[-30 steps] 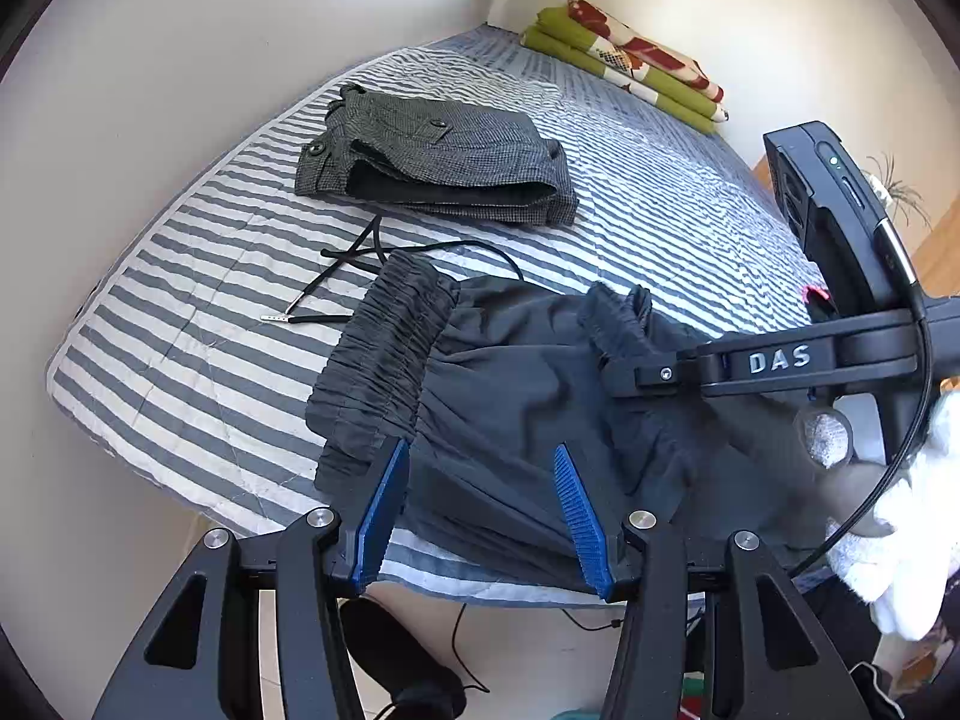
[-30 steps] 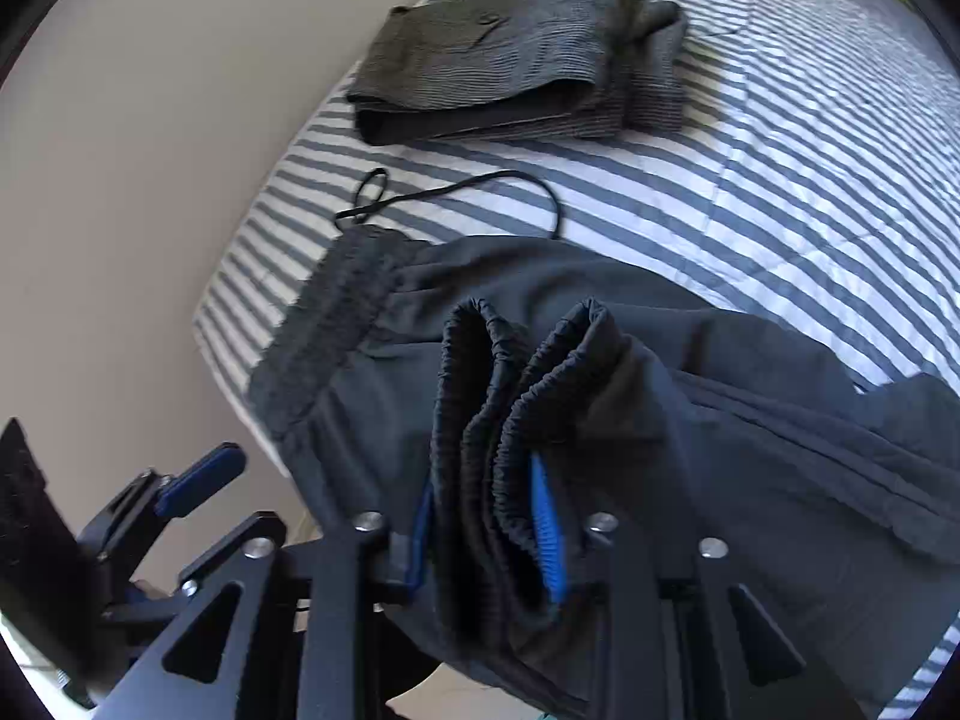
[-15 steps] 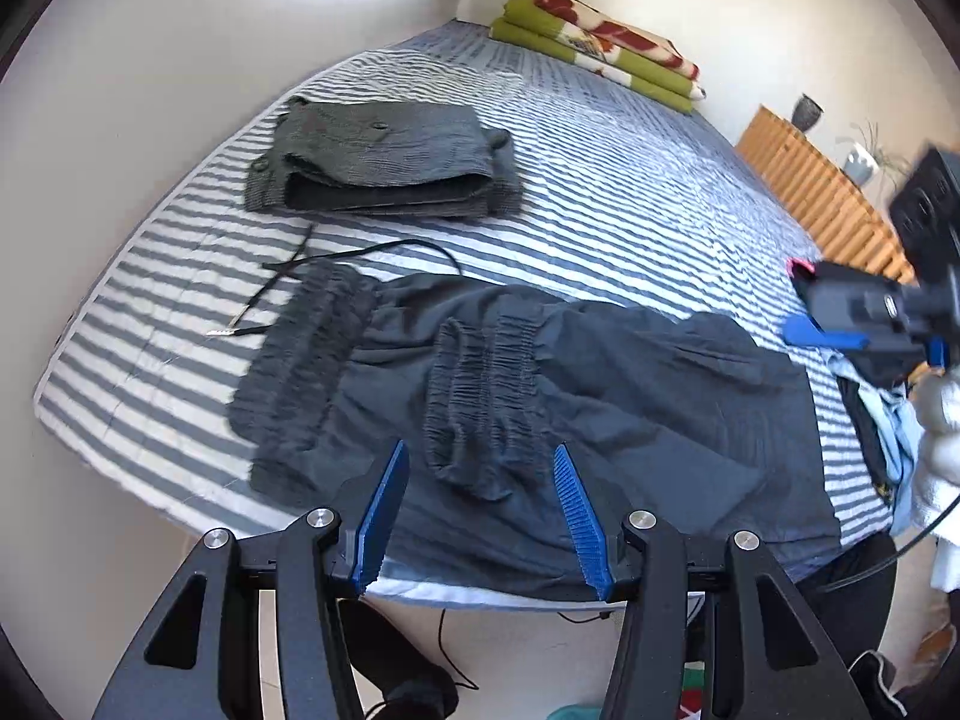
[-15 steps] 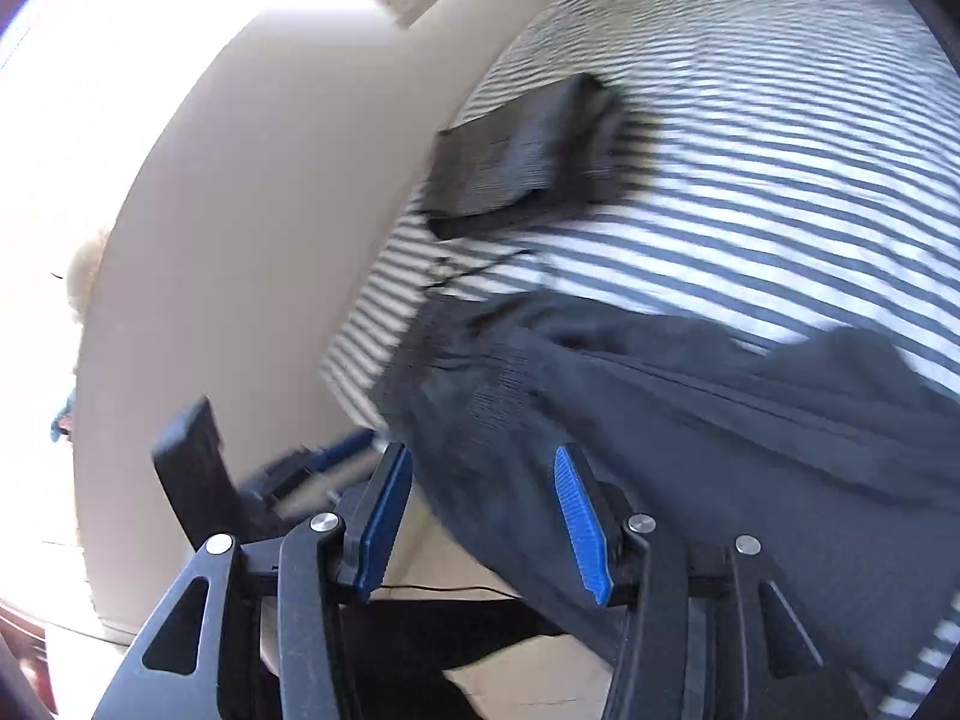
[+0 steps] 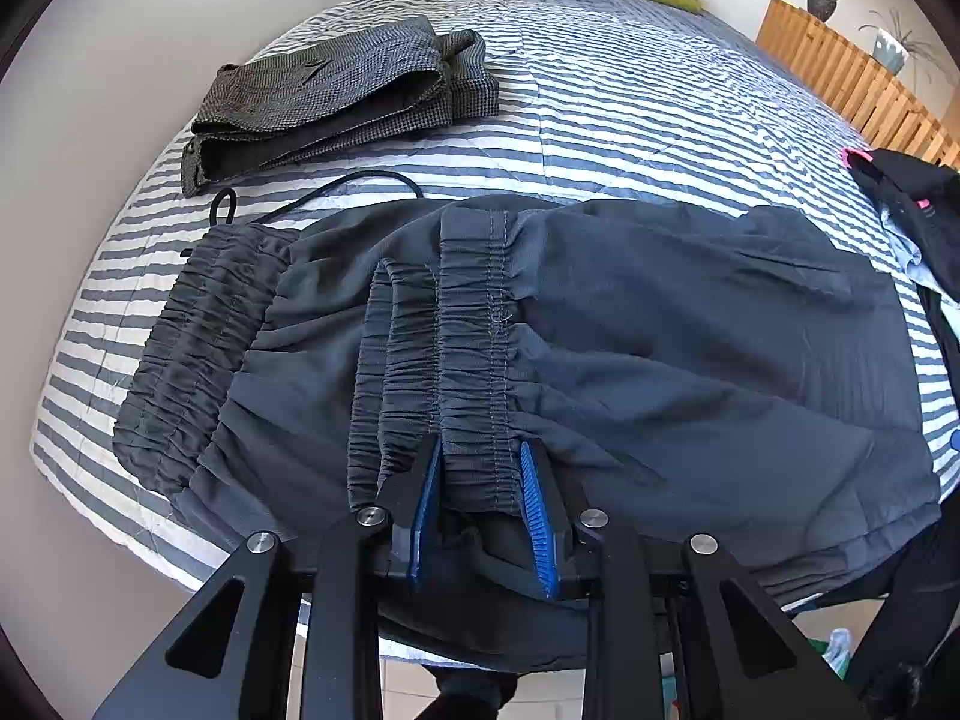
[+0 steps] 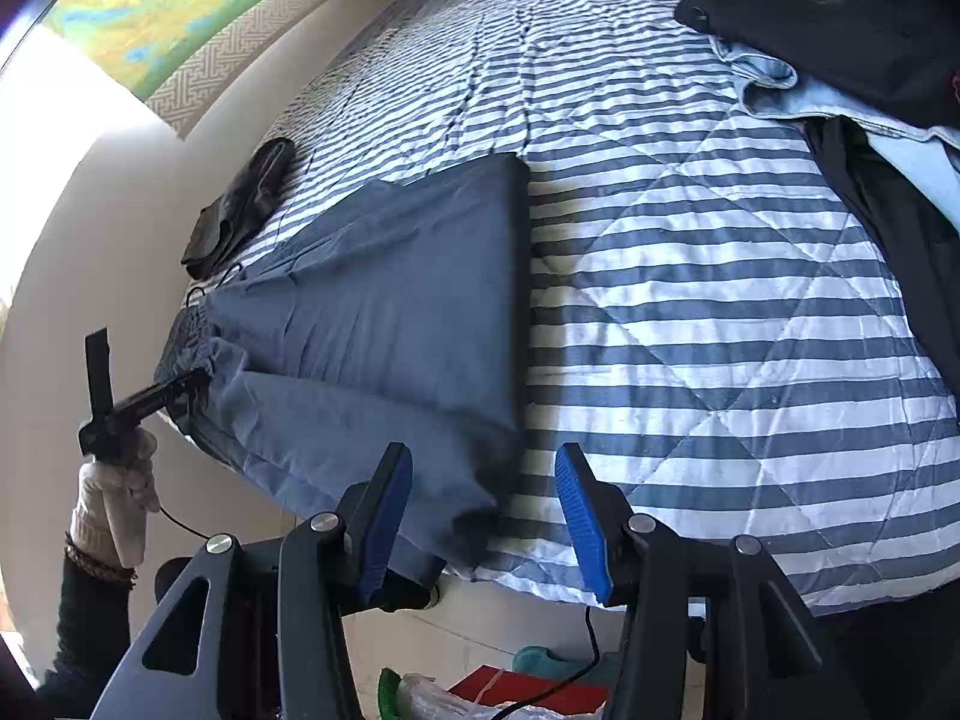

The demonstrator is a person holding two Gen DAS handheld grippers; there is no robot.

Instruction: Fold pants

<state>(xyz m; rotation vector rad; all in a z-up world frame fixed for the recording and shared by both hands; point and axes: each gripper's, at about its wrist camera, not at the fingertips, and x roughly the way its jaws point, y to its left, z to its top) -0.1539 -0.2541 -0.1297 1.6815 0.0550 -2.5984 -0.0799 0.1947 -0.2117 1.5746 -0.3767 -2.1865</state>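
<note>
Dark blue-grey pants (image 5: 660,324) lie folded in half, elastic cuffs bunched.

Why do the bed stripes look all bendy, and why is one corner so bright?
Left wrist view: the round fisheye lens curves the bedspread stripes and darkens the corners; the dark pants look sharp. Right wrist view: the same bending, and white glare washes out the wall at upper left; the pants' folded edge casts a dark shadow on the stripes.
</note>
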